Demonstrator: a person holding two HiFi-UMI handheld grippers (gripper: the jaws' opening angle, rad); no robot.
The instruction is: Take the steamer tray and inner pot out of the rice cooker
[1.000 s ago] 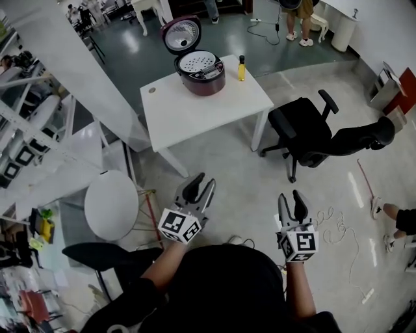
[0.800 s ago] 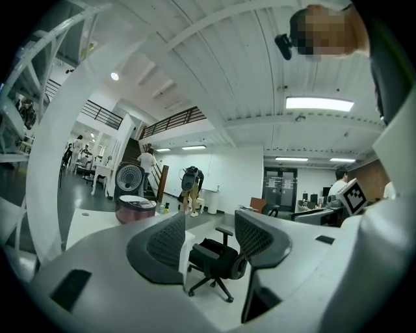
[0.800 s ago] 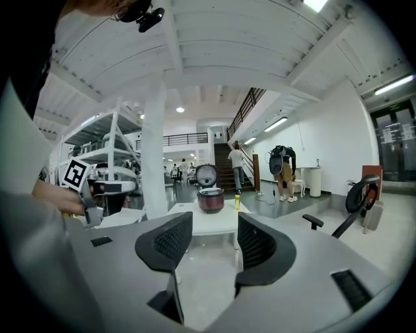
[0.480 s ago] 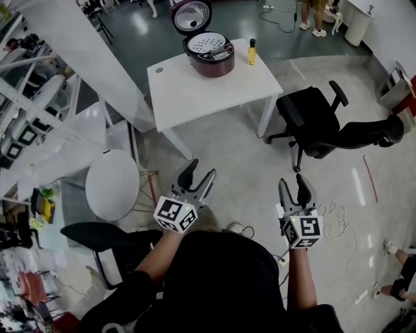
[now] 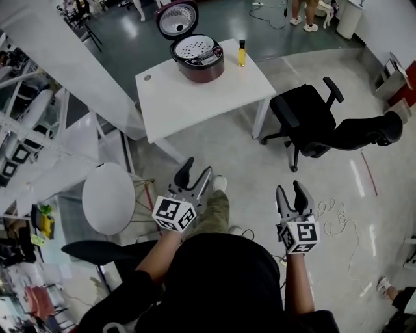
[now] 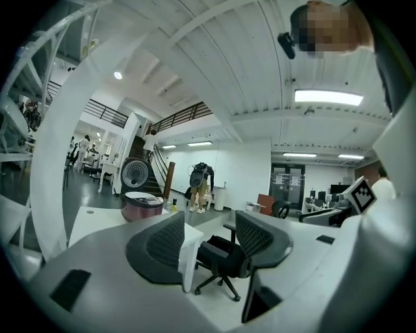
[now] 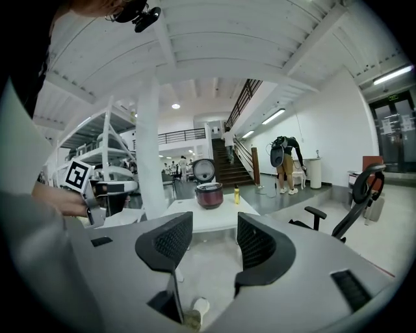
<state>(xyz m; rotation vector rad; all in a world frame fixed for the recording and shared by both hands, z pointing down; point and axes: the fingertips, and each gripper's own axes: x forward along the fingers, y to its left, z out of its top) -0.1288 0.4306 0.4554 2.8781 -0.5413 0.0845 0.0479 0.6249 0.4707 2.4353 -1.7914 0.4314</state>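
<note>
You're standing on a pale glossy floor [image 5: 240,170] with a white table [image 5: 195,97] ahead, a black office chair [image 5: 305,123] just right of it and a round white stool [image 5: 108,198] on your left. Stairs [image 7: 235,168] at the back, strip lights [image 6: 328,97] overhead.

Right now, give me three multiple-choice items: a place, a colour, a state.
1. Where does the rice cooker stand? A on the floor; B on the white table; C on a chair.
2. What colour is the bottle beside it? A yellow; B blue; C green.
3. How is the cooker's lid? A shut; B lying on the floor; C raised open.
Answers: 1 B, it sits on the tabletop; 2 A, its body is yellow; 3 C, it stands up behind the exposed steamer tray.
</note>
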